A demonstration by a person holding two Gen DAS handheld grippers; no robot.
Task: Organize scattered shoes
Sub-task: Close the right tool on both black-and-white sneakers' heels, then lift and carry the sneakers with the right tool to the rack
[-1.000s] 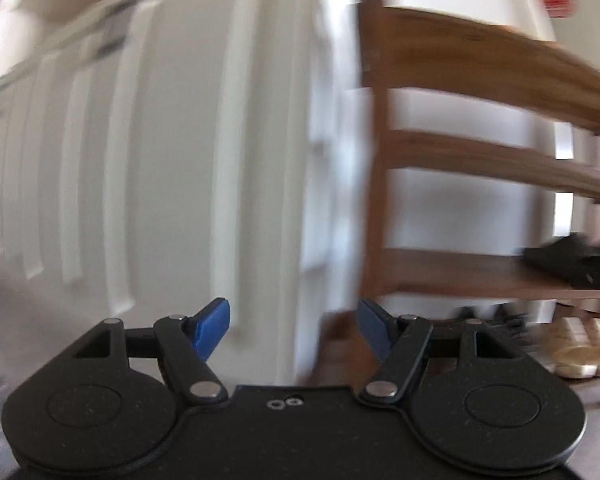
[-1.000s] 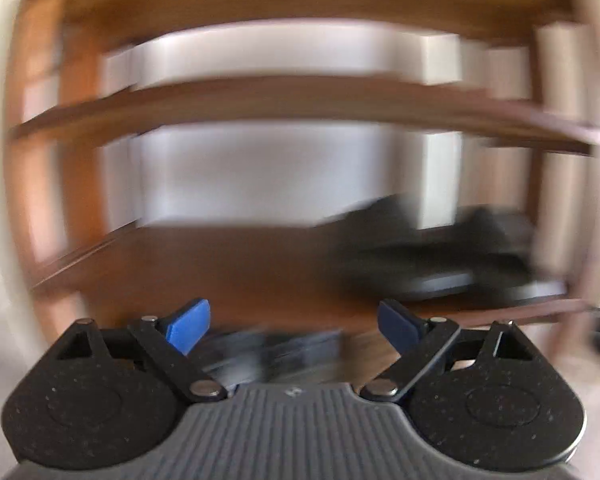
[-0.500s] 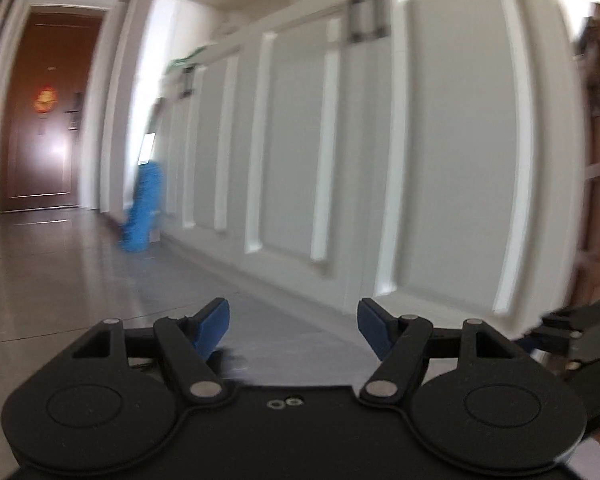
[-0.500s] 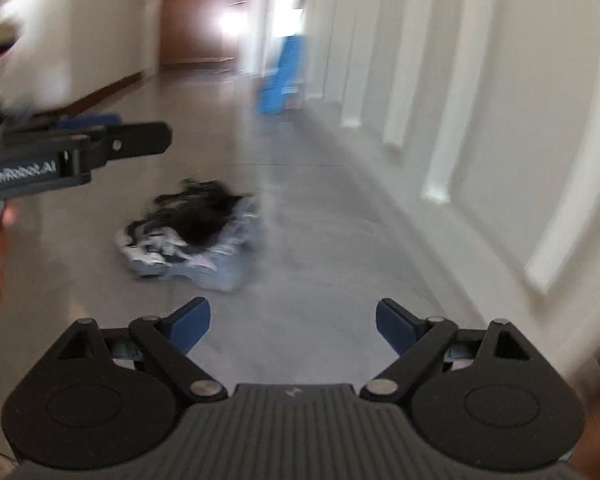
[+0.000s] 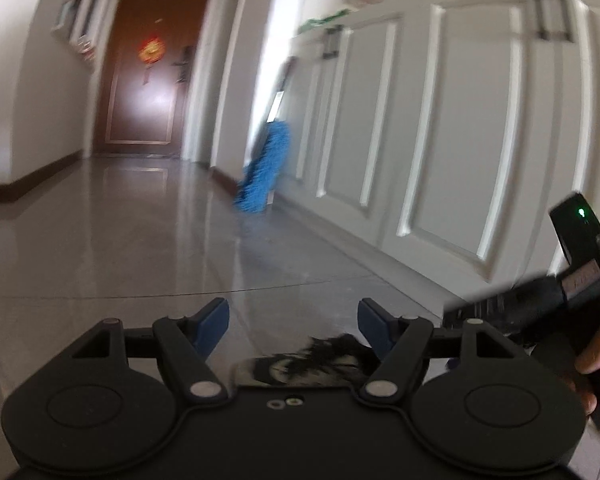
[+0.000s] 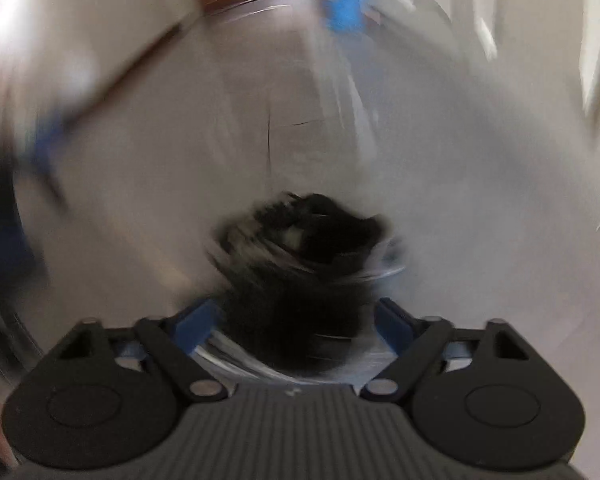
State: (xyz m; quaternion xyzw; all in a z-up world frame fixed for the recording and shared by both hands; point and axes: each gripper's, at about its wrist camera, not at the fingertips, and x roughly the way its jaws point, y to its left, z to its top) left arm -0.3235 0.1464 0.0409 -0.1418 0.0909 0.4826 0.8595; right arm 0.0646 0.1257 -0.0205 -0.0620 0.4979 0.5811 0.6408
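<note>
A black furry shoe with a pale sole (image 6: 312,256) lies on the grey floor, badly blurred in the right wrist view. My right gripper (image 6: 296,316) points down over it. Its jaws are closing with the shoe's near end between the blue pads (image 6: 196,322), and I see no firm press. In the left wrist view the same shoe (image 5: 320,360) peeks out just below my left gripper (image 5: 294,324), which is open and holds nothing. The right gripper's black body (image 5: 572,276) comes in from the right, held by a hand (image 5: 596,352).
A blue fuzzy mop (image 5: 262,176) leans against white panelled cabinet doors (image 5: 440,140) along the right side. A brown door (image 5: 148,68) closes the far end of the hallway. Glossy floor tiles (image 5: 120,232) stretch ahead and to the left.
Both views swung away from the wooden shoe rack to the hallway floor. The right gripper dropped onto the furry shoe and its jaws narrowed. The left gripper stayed open.
</note>
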